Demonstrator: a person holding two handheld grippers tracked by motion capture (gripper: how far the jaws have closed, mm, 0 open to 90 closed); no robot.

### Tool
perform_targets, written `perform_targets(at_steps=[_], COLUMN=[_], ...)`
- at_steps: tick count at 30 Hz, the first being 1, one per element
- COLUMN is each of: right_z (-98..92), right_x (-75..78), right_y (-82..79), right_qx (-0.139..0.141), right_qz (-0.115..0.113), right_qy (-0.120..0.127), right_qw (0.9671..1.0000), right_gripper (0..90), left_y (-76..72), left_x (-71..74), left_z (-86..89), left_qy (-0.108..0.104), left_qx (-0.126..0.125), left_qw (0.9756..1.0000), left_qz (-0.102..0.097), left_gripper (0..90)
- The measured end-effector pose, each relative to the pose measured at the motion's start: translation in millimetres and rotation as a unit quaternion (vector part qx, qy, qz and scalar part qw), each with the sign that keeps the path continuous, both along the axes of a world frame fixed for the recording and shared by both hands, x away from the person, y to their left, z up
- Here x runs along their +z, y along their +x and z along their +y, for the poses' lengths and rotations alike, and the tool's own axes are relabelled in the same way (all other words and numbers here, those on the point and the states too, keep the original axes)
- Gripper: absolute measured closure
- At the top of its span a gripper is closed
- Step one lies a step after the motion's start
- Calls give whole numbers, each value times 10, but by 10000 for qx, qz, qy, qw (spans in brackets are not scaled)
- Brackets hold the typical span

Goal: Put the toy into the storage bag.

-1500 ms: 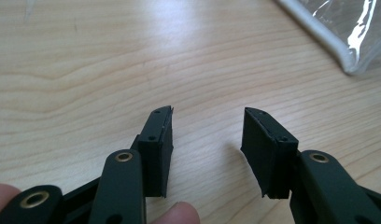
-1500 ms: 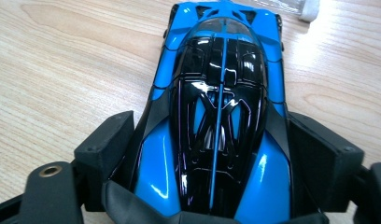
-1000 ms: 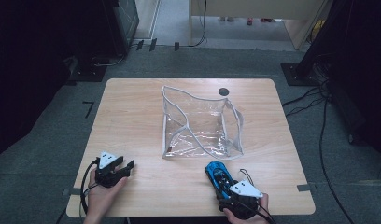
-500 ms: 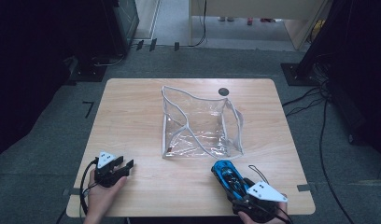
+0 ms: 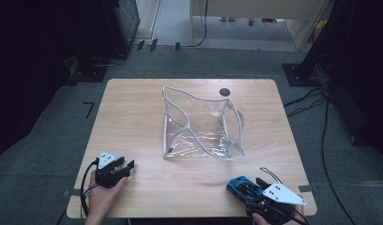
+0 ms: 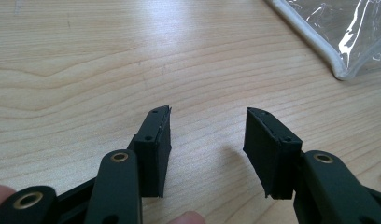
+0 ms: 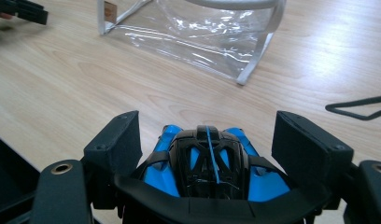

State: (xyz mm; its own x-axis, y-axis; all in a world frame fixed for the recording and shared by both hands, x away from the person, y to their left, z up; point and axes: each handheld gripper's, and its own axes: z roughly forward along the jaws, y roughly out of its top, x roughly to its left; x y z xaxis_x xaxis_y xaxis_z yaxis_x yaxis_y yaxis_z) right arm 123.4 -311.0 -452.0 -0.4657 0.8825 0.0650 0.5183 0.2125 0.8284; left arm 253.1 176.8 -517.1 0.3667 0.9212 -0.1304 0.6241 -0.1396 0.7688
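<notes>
The clear plastic pouch (image 5: 202,126) stands open-mouthed in the middle of the wooden surface (image 5: 133,117), well ahead of both hands. The blue and black toy car (image 5: 241,187) sits at the near right edge, carried between the jaws of the right claw (image 5: 249,193), which grips its flanks. By my reading the car is picked up and on its way; the next move calls for lifting it over the pouch's white-piped rim and lowering it in without snagging the floppy wall. The left claw (image 5: 125,167) rests near the left edge, half open and empty. The car's underside and wheels are hidden, and whether it clears the surface I cannot tell.
</notes>
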Motion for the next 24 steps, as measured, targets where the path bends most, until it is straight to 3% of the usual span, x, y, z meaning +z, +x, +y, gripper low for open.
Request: perform_targets(at_steps=[8, 15, 24], right_z=[13, -4, -34], right_x=[325, 674, 1241], right_y=[159, 251, 243], right_qx=[166, 345, 500], right_qz=[-32, -91, -526], right_qy=[-111, 66, 226], right_qw=[9998, 9993, 9971], right_gripper=[246, 246, 247], left_y=[5, 4, 4], left_x=[0, -1, 0], left_z=[4, 1, 0], left_qy=[-20, -8, -2], left_qx=[-9, -5, -9], left_qw=[10000, 10000, 10000], left_qz=[5, -2, 0], left_gripper=[519, 519, 519])
